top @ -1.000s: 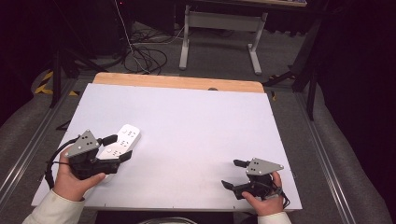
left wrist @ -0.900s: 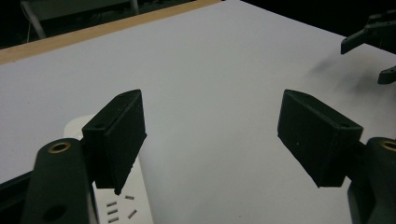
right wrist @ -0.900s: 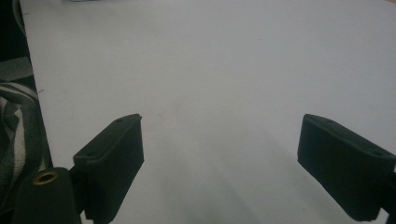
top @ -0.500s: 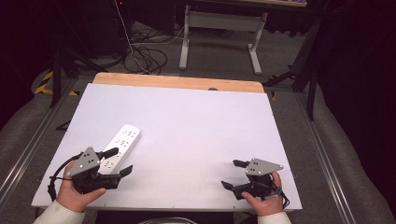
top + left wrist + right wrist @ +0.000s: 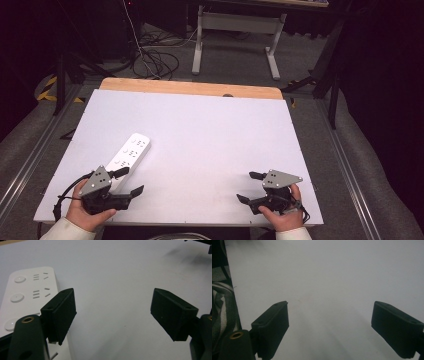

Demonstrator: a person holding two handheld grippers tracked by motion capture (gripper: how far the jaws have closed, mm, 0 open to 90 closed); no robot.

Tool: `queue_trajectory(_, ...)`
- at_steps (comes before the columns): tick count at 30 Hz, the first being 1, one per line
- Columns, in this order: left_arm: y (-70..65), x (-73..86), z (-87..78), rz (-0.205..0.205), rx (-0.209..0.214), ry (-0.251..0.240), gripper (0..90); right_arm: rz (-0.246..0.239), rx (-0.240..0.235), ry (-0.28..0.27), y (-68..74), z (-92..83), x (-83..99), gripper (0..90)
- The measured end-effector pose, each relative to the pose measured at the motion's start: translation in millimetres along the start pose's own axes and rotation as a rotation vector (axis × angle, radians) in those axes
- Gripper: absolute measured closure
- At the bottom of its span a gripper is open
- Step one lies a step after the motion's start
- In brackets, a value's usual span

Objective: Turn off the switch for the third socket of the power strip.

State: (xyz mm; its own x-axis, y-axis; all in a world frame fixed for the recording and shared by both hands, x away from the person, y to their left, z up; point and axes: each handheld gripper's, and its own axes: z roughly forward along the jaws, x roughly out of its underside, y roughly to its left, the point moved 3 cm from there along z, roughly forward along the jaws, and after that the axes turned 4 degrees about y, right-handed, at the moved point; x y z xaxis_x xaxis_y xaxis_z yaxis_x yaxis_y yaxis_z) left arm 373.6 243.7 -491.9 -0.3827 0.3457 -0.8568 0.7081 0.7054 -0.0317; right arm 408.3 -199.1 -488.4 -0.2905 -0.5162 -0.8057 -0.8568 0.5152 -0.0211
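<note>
The broad white flat-topped counter (image 5: pixel 210 135) carries a long white plastic power strip (image 5: pixel 131 152) lying near its left front. The left hand-held gripper (image 5: pixel 131 182) sits just beside the strip's near end, jaws spread and released. The right hand-held gripper (image 5: pixel 246 186), well apart at front right, gapes over bare surface.

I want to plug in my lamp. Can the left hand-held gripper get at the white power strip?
Probably yes. The left hand-held gripper is open right beside the power strip, with nothing lying between them.
</note>
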Motion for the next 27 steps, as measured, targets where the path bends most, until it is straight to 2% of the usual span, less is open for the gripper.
queue_trajectory(3, -1.0, 4.5, 2.8, 0.039, -0.014, 0.03, 21.0, 0.002, -0.001, 0.002, 0.0, 0.4, 0.2, 14.9)
queue_trajectory(6, -0.7, 7.1, 4.8, 0.059, -0.02, 0.046, 21.0, 0.003, -0.001, 0.002, 0.0, 0.4, 0.2, 14.9)
queue_trajectory(10, -2.6, 8.1, 6.7, 0.033, 0.001, 0.045, 21.0, 0.003, -0.002, 0.007, -0.4, 0.8, 0.7, 14.9)
queue_trajectory(12, -2.4, 6.4, 7.0, 0.035, 0.0, 0.036, 21.0, 0.004, -0.001, 0.006, -0.4, 0.9, 0.6, 14.9)
queue_trajectory(17, -3.1, 0.9, 5.4, -0.012, 0.007, 0.01, 21.0, 0.007, -0.003, 0.004, -0.4, 1.3, 0.5, 14.9)
queue_trajectory(23, -1.7, 0.2, 3.6, -0.007, -0.003, -0.023, 21.0, 0.008, -0.002, 0.002, -0.5, 1.0, 0.4, 14.9)
queue_trajectory(27, -1.0, 0.7, 2.9, 0.011, -0.012, -0.035, 21.1, 0.008, -0.002, 0.004, -0.7, 1.2, 0.6, 14.9)
